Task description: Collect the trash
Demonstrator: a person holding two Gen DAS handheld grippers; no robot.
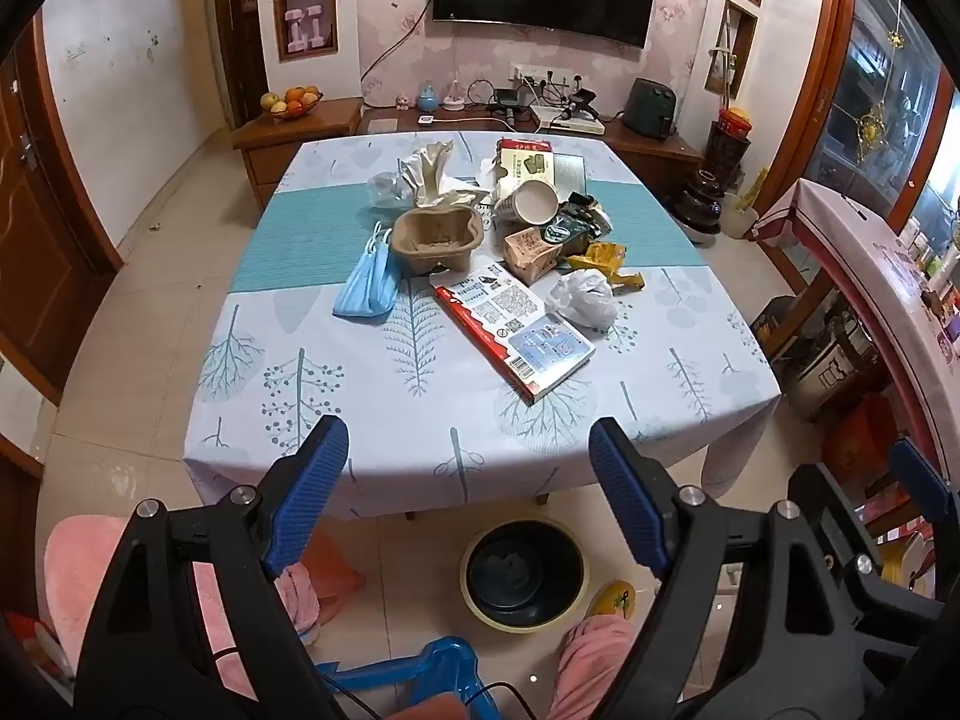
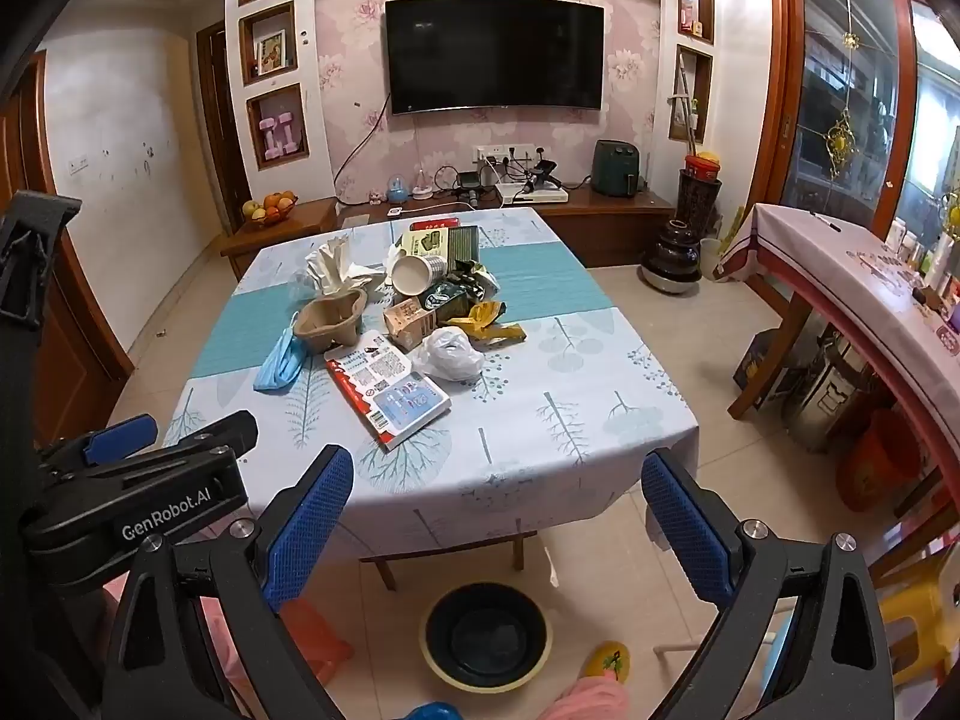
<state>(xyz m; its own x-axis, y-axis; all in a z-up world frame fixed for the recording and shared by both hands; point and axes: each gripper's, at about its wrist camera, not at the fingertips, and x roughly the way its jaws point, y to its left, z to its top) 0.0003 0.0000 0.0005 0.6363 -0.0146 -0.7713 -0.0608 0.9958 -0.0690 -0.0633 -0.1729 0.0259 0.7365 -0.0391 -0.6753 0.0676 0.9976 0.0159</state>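
**Trash Pile on Table, Both Grippers Released**

On the square table with the pale tree-print and teal-banded cloth (image 1: 372,420), all trash lies in one cluster around the teal band. Largest is the flat red-and-white printed carton (image 1: 513,330), lying on the near side of the cluster, toward the table's front edge. Beyond it, on the band, sits the brown moulded-pulp cup tray (image 1: 437,238), with the folded blue face mask (image 1: 366,288) touching its left side. A white paper cup (image 1: 534,199) lies tipped on its side behind the carton. A crumpled white plastic bag (image 1: 583,298) rests just right of the carton.

Below the table's front edge, a round dark bin with a cream rim (image 2: 485,636) stands on the floor.

Left gripper (image 1: 468,456) and right gripper (image 2: 495,489) hover short of the table's front edge, jaws spread wide, grasping nothing.
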